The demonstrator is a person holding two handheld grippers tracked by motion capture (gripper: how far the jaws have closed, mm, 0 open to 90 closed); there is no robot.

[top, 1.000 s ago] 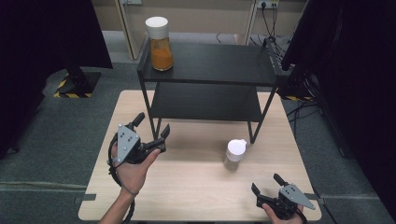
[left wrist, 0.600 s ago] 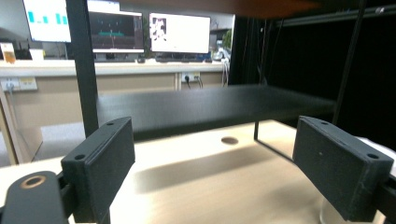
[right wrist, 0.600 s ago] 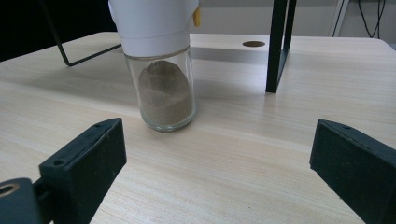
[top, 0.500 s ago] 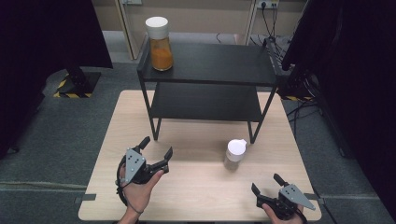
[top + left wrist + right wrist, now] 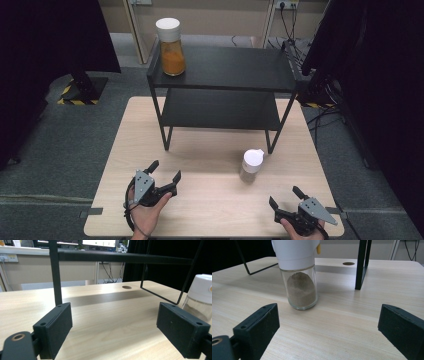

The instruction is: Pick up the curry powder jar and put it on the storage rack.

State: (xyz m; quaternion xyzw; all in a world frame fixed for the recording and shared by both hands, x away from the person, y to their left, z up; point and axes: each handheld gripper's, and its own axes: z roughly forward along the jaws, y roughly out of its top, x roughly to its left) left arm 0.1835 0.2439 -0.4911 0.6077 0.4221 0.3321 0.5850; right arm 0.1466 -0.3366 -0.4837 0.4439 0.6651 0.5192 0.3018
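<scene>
- A pale wood grain is shown by the table [image 5: 210, 200].
- The shelf rack [image 5: 225, 70] is finished in black.
- Orange contents and a white lid are seen on the tall jar [image 5: 171, 47].
- Grey-brown powder, a white cap and a yellow tab are seen on the small jar [image 5: 298, 277].
- Both grippers, left [image 5: 164, 170] and right [image 5: 284, 196], are coloured black with grey plates.

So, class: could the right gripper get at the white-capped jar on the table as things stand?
Probably yes: the right gripper has open jaws, and only bare table lies between it and the jar.
</scene>
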